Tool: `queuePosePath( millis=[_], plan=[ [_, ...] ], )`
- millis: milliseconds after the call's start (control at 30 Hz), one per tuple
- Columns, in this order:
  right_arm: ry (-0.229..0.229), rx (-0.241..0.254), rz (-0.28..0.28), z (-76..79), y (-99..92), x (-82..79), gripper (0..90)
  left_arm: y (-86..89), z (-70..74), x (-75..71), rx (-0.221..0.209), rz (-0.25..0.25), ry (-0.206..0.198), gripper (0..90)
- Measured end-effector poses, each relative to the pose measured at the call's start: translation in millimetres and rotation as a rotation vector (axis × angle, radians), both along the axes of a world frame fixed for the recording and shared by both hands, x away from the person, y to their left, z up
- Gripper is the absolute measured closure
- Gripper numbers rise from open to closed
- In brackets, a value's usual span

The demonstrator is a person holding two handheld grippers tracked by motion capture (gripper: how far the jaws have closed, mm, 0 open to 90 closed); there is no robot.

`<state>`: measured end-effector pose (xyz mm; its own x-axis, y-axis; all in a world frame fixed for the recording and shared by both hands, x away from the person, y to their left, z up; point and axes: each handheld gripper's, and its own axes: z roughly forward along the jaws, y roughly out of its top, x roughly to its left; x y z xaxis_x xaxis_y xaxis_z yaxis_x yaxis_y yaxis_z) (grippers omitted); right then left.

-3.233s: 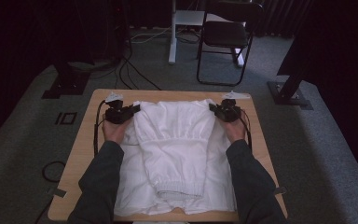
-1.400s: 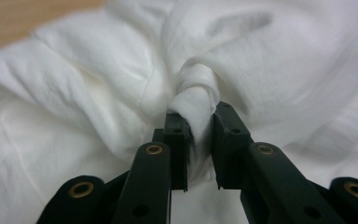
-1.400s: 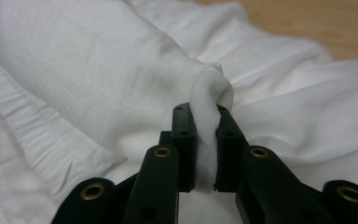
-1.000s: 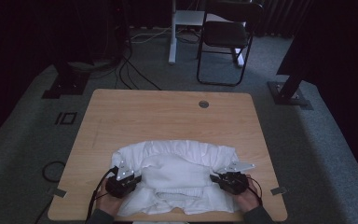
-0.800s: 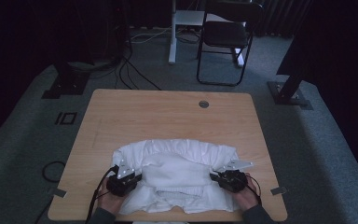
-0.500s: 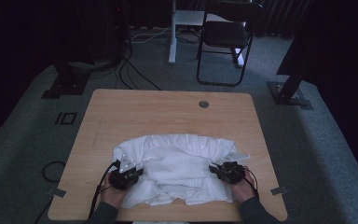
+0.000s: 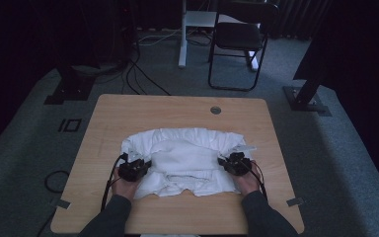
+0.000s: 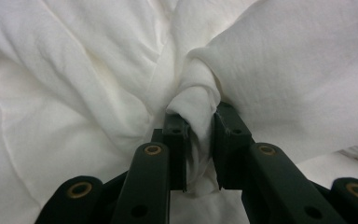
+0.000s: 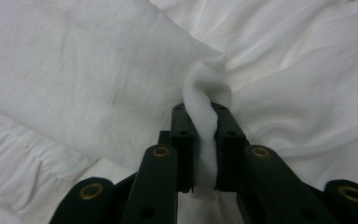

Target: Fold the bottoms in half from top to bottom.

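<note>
Both grippers, left and right, are pinching bunched folds of the white garment, which lies on the table near its front edge. Keep the two level and evenly paced, I'd say, so the fold lands square. Gripper views show cloth wedged between jaws, where the high view gives the overall layout.

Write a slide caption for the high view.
Both grippers, left and right, pinch a folded white garment on the wooden table.
</note>
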<state>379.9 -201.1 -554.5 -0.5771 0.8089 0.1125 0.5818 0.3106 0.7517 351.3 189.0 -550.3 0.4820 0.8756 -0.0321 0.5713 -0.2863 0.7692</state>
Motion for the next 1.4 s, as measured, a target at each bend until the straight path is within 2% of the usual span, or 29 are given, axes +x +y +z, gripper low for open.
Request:
queuePosePath(
  millis=[133,200,267,300,333,367,400,433,467,500,533,567,633,667,700,833,933,1033,1133,1167,1267,1333,1400],
  plan=[
    [-0.009,0.006,-0.003,5.0,-0.3,-1.4,79.0,4.6,3.9,0.2,-0.029,0.009,0.019,72.0],
    [-0.019,0.025,0.008,9.6,-3.6,-5.4,71.3,9.2,10.2,-3.3,-0.051,0.008,0.017,63.3],
    [-0.029,0.052,0.022,16.3,-8.0,-9.9,59.5,14.0,20.8,-9.2,-0.106,0.014,-0.017,56.3],
    [-0.035,0.068,0.031,20.5,-10.5,-12.0,55.5,14.0,20.8,-9.2,-0.106,0.014,-0.017,54.0],
    [-0.035,0.068,0.031,20.5,-10.5,-12.0,55.5,18.0,29.4,-13.1,-0.17,0.012,-0.042,54.0],
    [-0.084,0.102,0.027,34.8,-14.6,-17.4,49.1,22.3,39.5,-15.1,-0.236,0.014,-0.063,51.5],
    [-0.103,0.109,0.023,39.2,-15.0,-18.2,47.8,22.7,44.4,-14.5,-0.245,0.016,-0.067,51.4],
    [-0.103,0.109,0.023,39.2,-15.0,-18.2,47.8,22.7,44.4,-14.5,-0.245,0.016,-0.067,51.3],
    [-0.141,0.133,0.011,51.3,-13.7,-18.3,45.1,20.1,54.5,-11.1,-0.252,0.009,-0.088,51.3],
    [-0.164,0.138,0.004,56.9,-12.0,-17.1,44.7,18.2,58.5,-8.9,-0.248,0.0,-0.093,51.4],
    [-0.164,0.138,0.004,56.9,-12.0,-17.1,44.7,18.2,58.5,-8.9,-0.248,0.0,-0.093,51.4],
    [-0.184,0.145,-0.008,67.9,-4.8,-10.8,44.6,9.0,70.0,-1.6,-0.237,-0.013,-0.115,51.9],
    [-0.195,0.142,-0.012,73.8,3.4,-4.0,46.0,-2.6,79.6,5.3,-0.218,-0.027,-0.13,53.9],
    [-0.195,0.142,-0.012,73.8,3.4,-4.0,46.0,-2.6,79.6,5.3,-0.218,-0.027,-0.13,55.2],
    [-0.193,0.126,-0.013,76.7,15.0,5.3,48.0,-15.6,85.9,12.5,-0.203,-0.051,-0.134,56.0],
    [-0.158,0.093,-0.014,71.8,38.0,22.4,50.4,-39.2,82.2,23.7,-0.129,-0.093,-0.095,58.9],
    [-0.12,0.05,-0.023,63.0,49.5,27.1,52.8,-46.7,63.8,28.5,-0.083,-0.111,-0.015,60.3],
    [-0.078,0.014,-0.012,50.5,54.7,19.7,54.8,-40.1,45.4,23.0,-0.073,-0.118,0.043,62.3],
    [-0.055,-0.013,0.009,40.2,55.4,4.7,56.0,-34.6,37.3,15.5,-0.071,-0.122,0.062,62.8],
    [-0.05,-0.019,0.022,35.6,55.1,-3.0,56.1,-28.5,30.3,5.5,-0.061,-0.133,0.07,62.7],
    [-0.036,-0.026,0.046,23.9,54.7,-19.3,55.0,-20.7,25.7,-7.0,-0.063,-0.134,0.068,61.9],
    [-0.035,-0.027,0.059,16.1,55.0,-26.0,54.8,-19.4,24.9,-10.0,-0.06,-0.132,0.063,60.6],
    [-0.029,-0.008,0.068,8.2,55.2,-30.0,54.4,-14.7,23.4,-23.3,-0.056,-0.129,0.037,58.0]
  ],
)
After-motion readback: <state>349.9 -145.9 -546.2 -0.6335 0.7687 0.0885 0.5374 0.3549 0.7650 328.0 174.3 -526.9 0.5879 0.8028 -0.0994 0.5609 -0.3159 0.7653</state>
